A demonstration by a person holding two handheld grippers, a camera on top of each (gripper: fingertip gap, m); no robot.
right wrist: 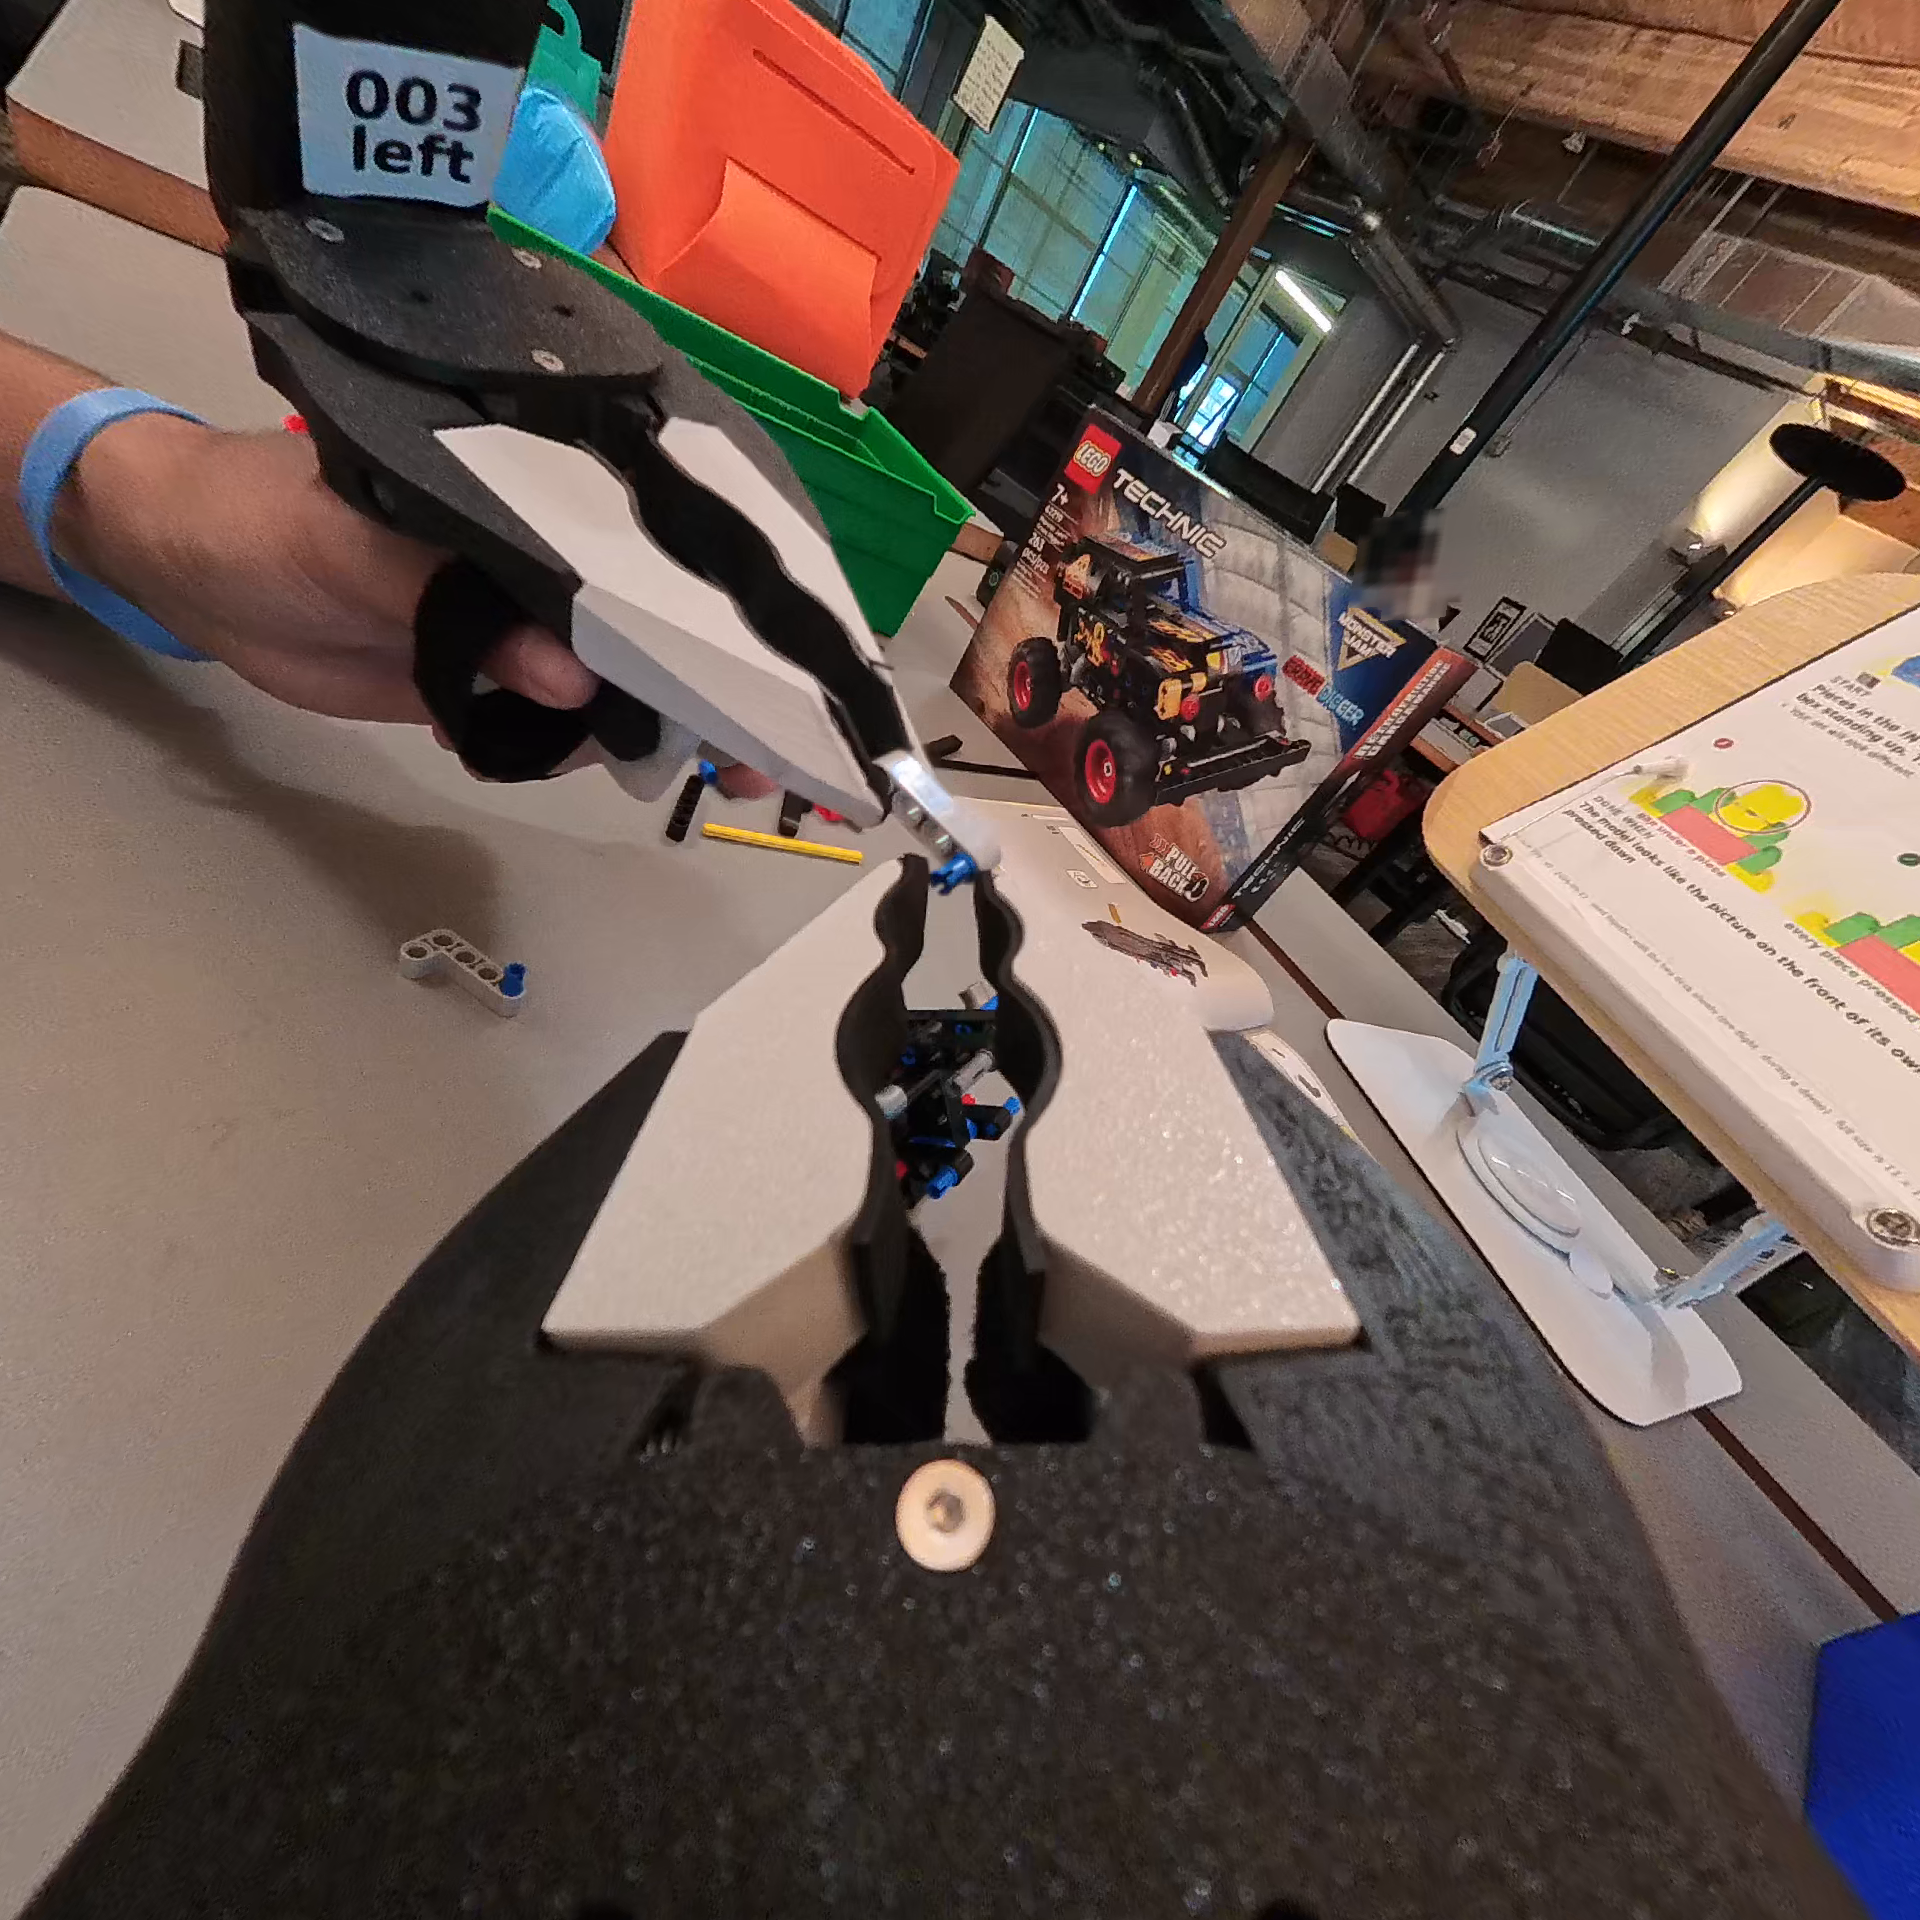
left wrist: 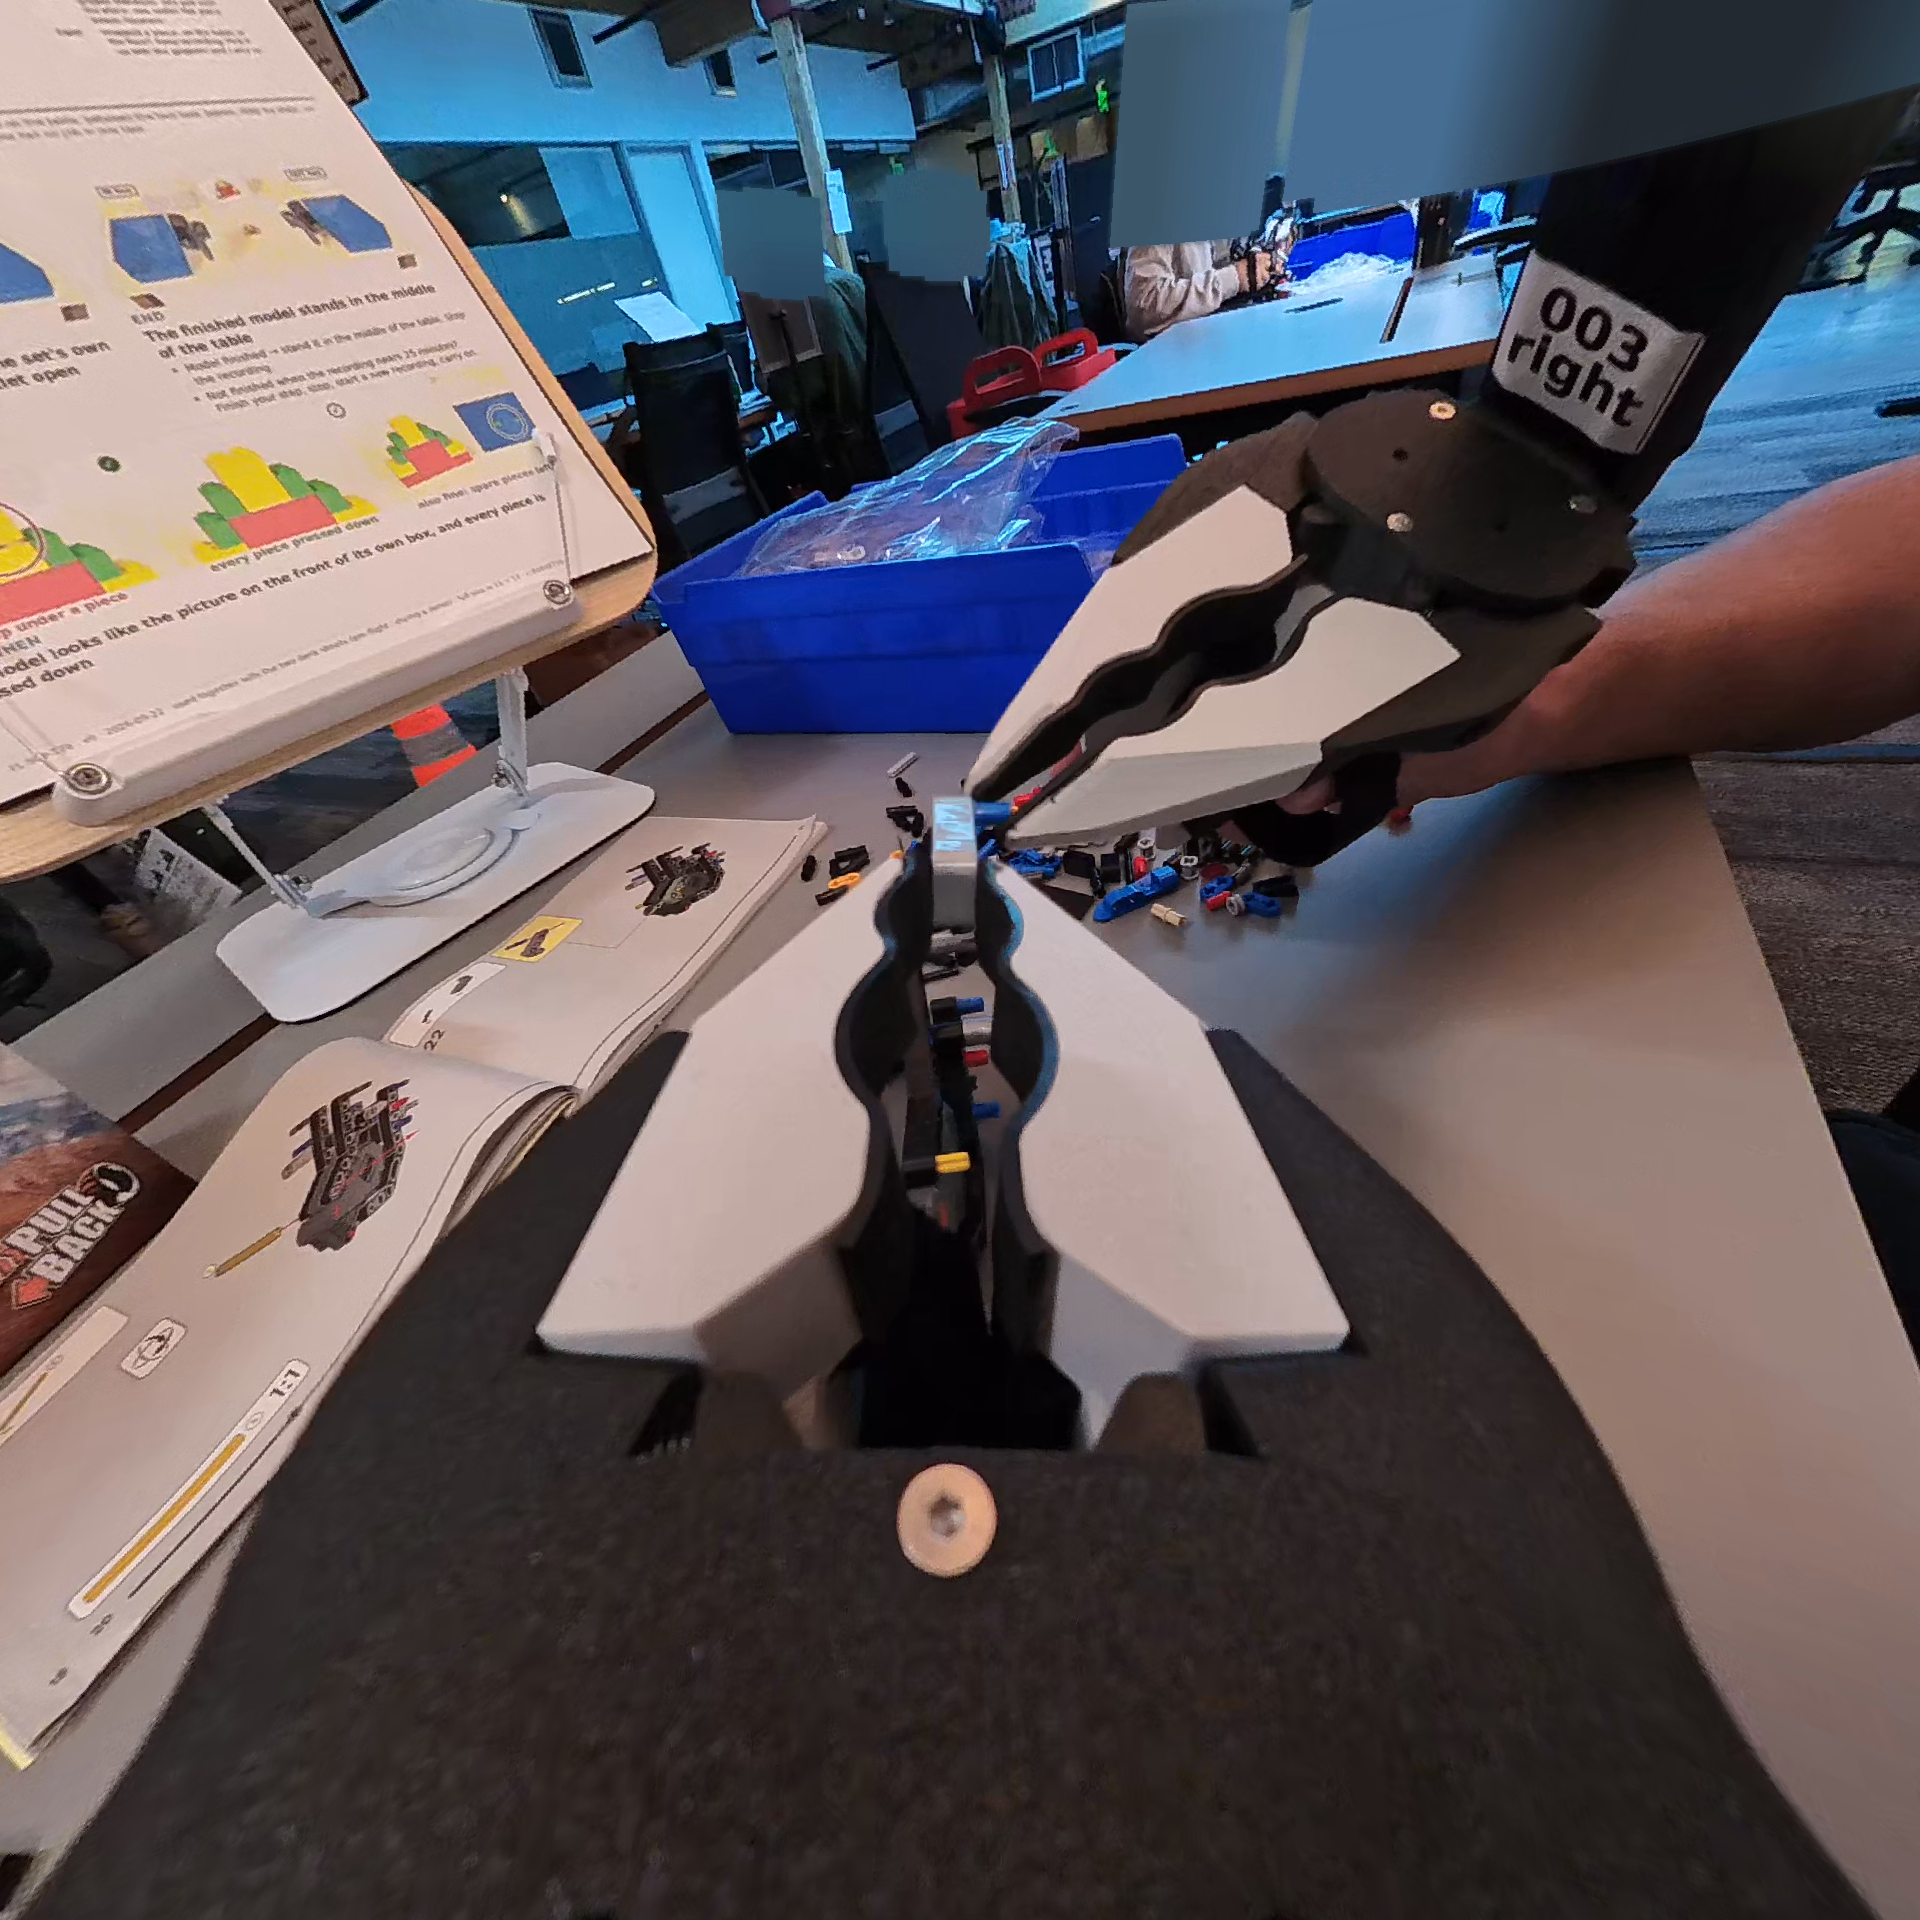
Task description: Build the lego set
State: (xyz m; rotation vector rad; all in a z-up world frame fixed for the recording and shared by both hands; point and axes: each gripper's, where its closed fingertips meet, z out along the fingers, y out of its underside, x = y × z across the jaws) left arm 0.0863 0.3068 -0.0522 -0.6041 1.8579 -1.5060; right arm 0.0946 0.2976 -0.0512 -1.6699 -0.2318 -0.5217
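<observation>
Grey bench [left wrist: 1455, 1039] carries loose pieces [left wrist: 1153, 868] near the blue bin [left wrist: 883, 644]. Above them, the left claw [left wrist: 951, 868] pinches a grey beam [left wrist: 954, 862] at its tips. Touching that beam, the right claw [right wrist: 951, 873] grips a blue pin [right wrist: 951, 871].

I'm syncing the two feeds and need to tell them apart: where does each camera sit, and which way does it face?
Left wrist view: on the left claw, facing the blue bin; forearm visible.
Right wrist view: on the right claw, facing the set's box; hand visible.
Shared: both claws, grey beam, blue pin, open booklet.
</observation>
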